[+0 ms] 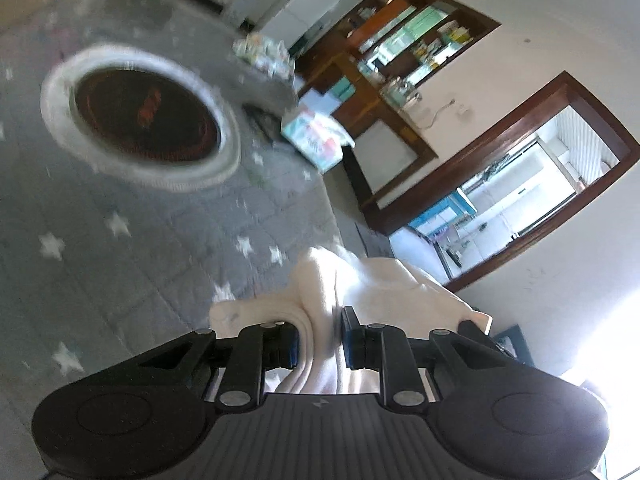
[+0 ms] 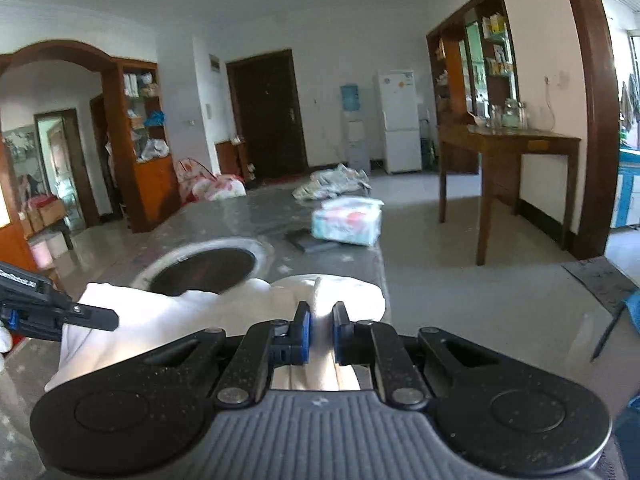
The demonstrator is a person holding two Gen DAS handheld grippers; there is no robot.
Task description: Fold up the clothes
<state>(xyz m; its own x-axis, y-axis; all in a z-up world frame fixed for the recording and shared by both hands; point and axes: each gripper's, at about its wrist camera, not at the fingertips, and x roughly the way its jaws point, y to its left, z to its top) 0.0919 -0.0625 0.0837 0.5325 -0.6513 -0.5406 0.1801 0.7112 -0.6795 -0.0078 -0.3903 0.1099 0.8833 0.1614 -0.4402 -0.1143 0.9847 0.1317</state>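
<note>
A white garment point(image 2: 192, 312) is held up over the grey star-patterned table point(image 2: 224, 220). My right gripper point(image 2: 320, 330) is shut on a bunched fold of it. My left gripper point(image 1: 320, 338) is shut on another bunched part of the same white garment point(image 1: 372, 284); the left gripper also shows at the left edge of the right wrist view point(image 2: 56, 312), clamped on the cloth's left end. The cloth hangs between the two grippers, above the table's near edge.
A round dark hotplate with a pale rim point(image 1: 144, 116) is set into the grey table point(image 1: 120, 264); it also shows in the right wrist view point(image 2: 204, 270). A pack of tissues point(image 2: 347, 222) and a dark flat object point(image 2: 304, 238) lie further back. A wooden side table point(image 2: 508, 152) stands to the right.
</note>
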